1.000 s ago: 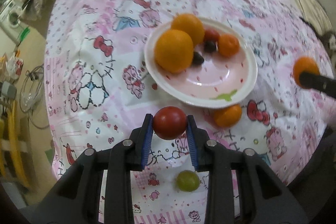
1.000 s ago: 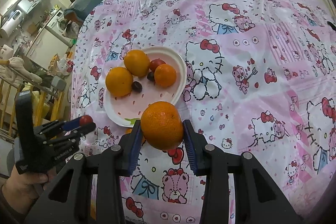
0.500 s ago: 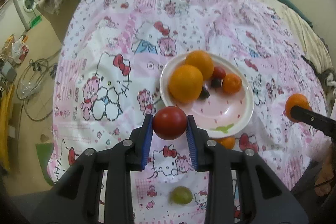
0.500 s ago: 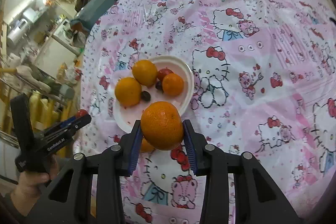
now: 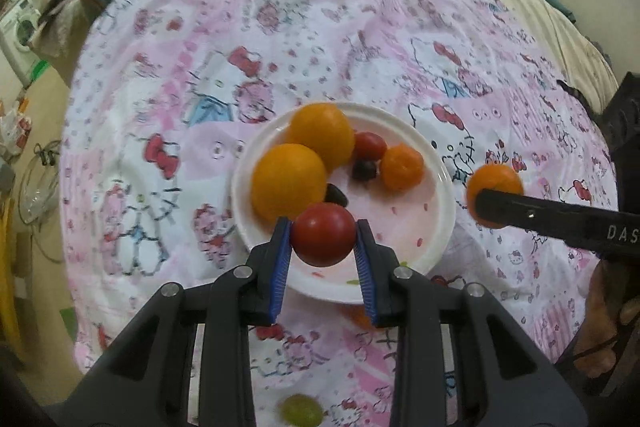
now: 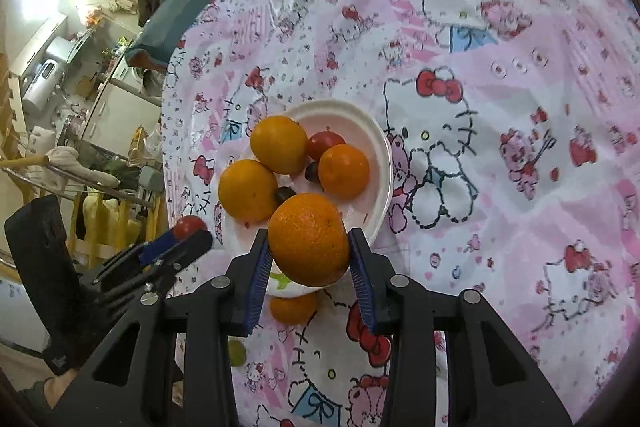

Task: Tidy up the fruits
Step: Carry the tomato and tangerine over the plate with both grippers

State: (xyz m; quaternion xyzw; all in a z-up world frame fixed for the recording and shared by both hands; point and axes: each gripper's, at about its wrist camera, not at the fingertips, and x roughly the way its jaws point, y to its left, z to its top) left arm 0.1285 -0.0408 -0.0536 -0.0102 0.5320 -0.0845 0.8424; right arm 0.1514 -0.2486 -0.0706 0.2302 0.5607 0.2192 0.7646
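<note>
Left wrist view: left tongs (image 5: 323, 235) clamp a tomato (image 5: 322, 234); right tongs (image 6: 309, 241) clamp an orange (image 6: 308, 239) above the plate (image 6: 382, 163).

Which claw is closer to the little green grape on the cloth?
Left, probably. The left gripper holds a tomato over the plate's near rim, with the grape just below it. The right gripper, holding an orange, sits further to the right.
</note>
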